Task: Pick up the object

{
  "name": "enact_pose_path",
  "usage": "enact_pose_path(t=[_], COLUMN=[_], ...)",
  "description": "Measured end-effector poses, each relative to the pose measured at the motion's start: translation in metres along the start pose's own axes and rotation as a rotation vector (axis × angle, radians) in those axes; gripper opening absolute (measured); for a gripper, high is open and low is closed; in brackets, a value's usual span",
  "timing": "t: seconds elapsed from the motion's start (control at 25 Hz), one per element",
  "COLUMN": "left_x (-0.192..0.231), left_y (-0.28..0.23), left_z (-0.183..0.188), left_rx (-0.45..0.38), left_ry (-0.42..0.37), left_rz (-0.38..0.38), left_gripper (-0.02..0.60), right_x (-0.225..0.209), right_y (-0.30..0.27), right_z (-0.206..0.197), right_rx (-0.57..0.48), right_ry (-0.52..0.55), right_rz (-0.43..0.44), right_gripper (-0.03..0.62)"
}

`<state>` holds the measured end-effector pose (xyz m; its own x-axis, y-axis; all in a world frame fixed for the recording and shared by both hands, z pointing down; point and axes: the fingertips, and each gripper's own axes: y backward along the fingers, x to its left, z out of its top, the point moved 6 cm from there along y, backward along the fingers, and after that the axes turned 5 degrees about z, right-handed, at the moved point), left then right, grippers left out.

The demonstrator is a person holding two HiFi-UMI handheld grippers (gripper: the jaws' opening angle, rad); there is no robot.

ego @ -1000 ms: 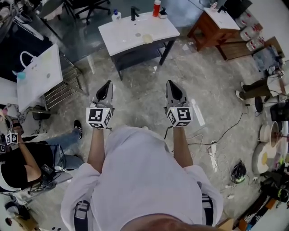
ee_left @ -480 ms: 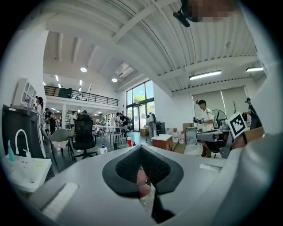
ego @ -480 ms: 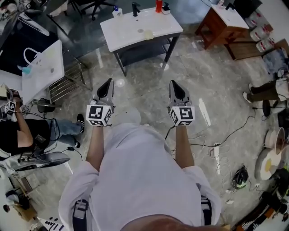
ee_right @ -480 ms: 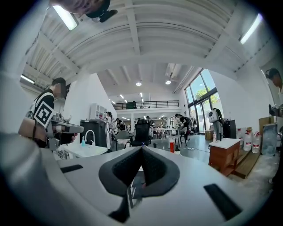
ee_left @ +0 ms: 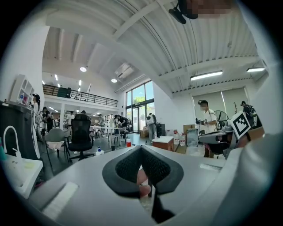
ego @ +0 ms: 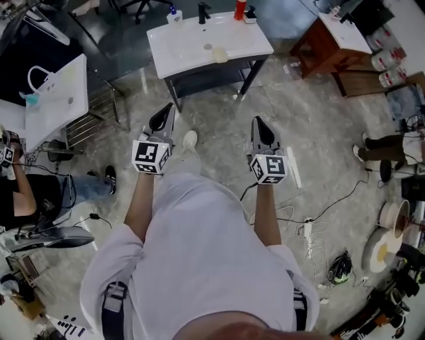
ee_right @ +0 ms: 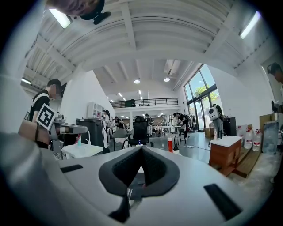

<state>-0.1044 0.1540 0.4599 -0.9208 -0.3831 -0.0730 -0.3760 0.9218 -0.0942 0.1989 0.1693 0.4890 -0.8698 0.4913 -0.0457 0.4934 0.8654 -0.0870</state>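
A white sink-top table (ego: 192, 46) stands ahead at the top of the head view. On its back edge are a red bottle (ego: 240, 9), a small white bottle (ego: 174, 14) and a black faucet (ego: 203, 12); a pale yellowish object (ego: 220, 56) lies near its front. My left gripper (ego: 165, 114) and right gripper (ego: 259, 123) are held level over the floor, short of the table, both shut with nothing between the jaws. The left gripper (ee_left: 141, 148) and right gripper (ee_right: 141, 148) show their pads meeting at the tip. The red bottle (ee_right: 169, 144) appears far off in the right gripper view.
A wooden cabinet (ego: 330, 41) stands at the upper right. At the left are a white table (ego: 56, 109) and a seated person (ego: 26, 192). Cables and a power strip (ego: 307, 229) lie on the floor at the right. Other people stand in the background.
Both grippers have moved forward toward the sink-top table, which now sits closer to them. A foot of the person now shows between the grippers.
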Motion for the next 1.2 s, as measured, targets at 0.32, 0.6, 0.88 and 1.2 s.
enact_pose_path(t=[0.32, 0.6, 0.88, 1.2], left_x=[0.045, 0.114, 0.159, 0.177], left_y=[-0.129, -0.229, -0.292, -0.321], left_z=[0.004, 0.002, -0.005, -0.011], left_rx=[0.01, 0.038, 0.035, 0.033], left_ry=[-0.04, -0.015, 0.033, 0.054], left_rz=[-0.08, -0.127, -0.153, -0.108], left_gripper=[0.0, 0.0, 0.0, 0.0], right_x=[-0.046, -0.073, -0.095, -0.114], right_y=[-0.108, -0.223, -0.294, -0.334], right_z=[0.006, 0.017, 0.017, 0.015], right_rx=[0.069, 0.115, 0.172, 0.183], right_ry=[-0.023, -0.022, -0.018, -0.011], right_rz=[-0.06, -0.097, -0.142, -0.123], right_gripper=[0.003, 0.003, 0.003, 0.005])
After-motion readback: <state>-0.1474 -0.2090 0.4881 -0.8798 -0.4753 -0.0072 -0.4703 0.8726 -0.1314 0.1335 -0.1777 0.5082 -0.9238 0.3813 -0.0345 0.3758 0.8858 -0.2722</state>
